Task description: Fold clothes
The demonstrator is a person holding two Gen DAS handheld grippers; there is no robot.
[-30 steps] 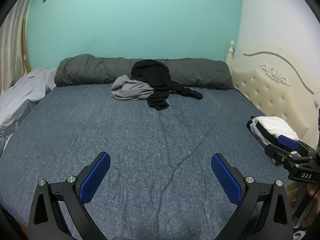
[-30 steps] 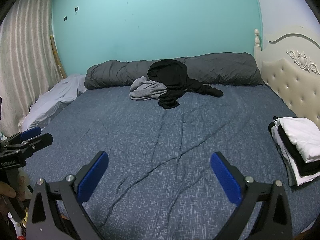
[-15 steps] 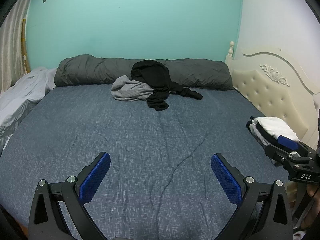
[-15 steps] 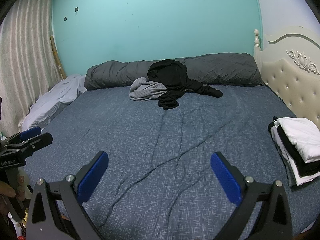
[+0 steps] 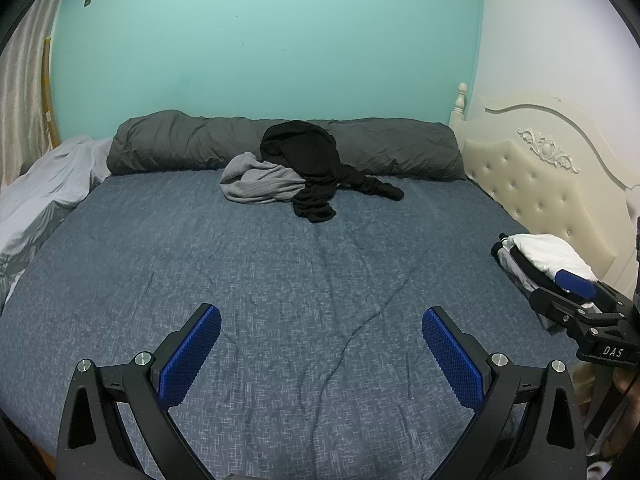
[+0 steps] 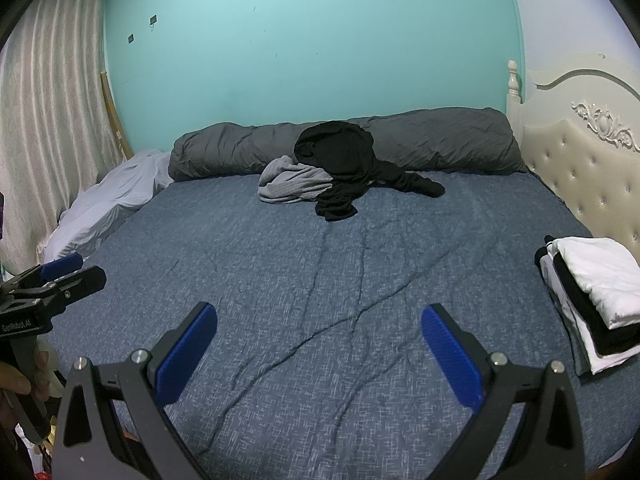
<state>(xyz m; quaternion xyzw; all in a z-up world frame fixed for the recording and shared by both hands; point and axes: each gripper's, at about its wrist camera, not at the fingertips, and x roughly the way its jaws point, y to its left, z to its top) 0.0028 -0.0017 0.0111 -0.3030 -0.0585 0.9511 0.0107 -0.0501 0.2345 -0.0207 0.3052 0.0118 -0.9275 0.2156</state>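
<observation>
Black garment [image 5: 308, 168] heaped over grey garment [image 5: 260, 182] at 12 o'clock, far side of bed [image 5: 280, 280], against rolled duvet [image 5: 180, 148]. Folded stack [image 6: 592, 296] at 3 o'clock. Left gripper [image 5: 320, 344] and right gripper [image 6: 318, 340] both spread wide, empty, low over near edge. Cloth likely soft, light, limp, clingy; judge best hold at loose black sleeve [image 5: 376, 186] or hem, lifting top piece first.

Both wrist views face across the bed [image 5: 280, 280], apparently side by side.
</observation>
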